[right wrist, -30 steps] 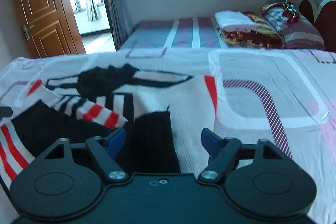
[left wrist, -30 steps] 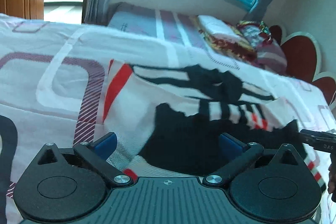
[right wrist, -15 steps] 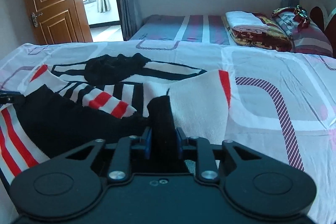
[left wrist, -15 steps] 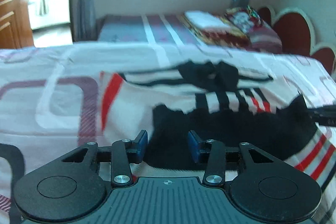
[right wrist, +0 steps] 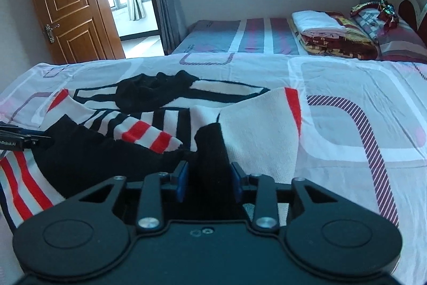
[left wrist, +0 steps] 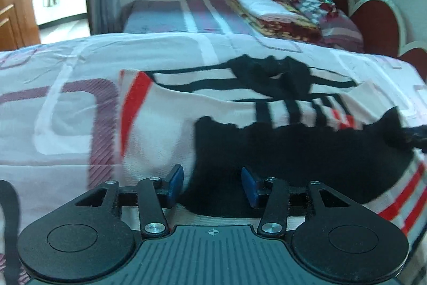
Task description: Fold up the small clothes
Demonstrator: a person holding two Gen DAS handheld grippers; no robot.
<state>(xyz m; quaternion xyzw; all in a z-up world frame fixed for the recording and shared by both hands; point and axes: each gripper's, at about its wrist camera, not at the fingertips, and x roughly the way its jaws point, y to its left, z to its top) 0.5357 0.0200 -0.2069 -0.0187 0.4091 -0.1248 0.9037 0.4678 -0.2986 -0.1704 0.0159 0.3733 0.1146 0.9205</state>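
Observation:
A white knitted sweater (left wrist: 165, 124) with black and red stripes lies spread on the bed, its black hem nearest me. My left gripper (left wrist: 212, 184) has a bunch of that hem between its blue pads, and its jaws are opening slightly. My right gripper (right wrist: 208, 179) pinches a raised fold of the sweater (right wrist: 256, 130) at the hem's other end; its jaws are also opening a little, with the cloth still pressed between them. Each gripper shows in the other's view, the right gripper (left wrist: 416, 134) at the right edge and the left gripper (right wrist: 24, 139) at the left edge.
The bedsheet (right wrist: 360, 87) is pale with purple and grey rounded squares. Behind it stands a second bed with folded blankets (right wrist: 320, 26) and a pillow. A wooden door (right wrist: 66, 7) is at the far left and a red headboard (left wrist: 373, 23) at the right.
Both grippers went from wide open to closed on the sweater's black hem. The hem now stands bunched up between the right gripper's pads. The left view has rolled level.

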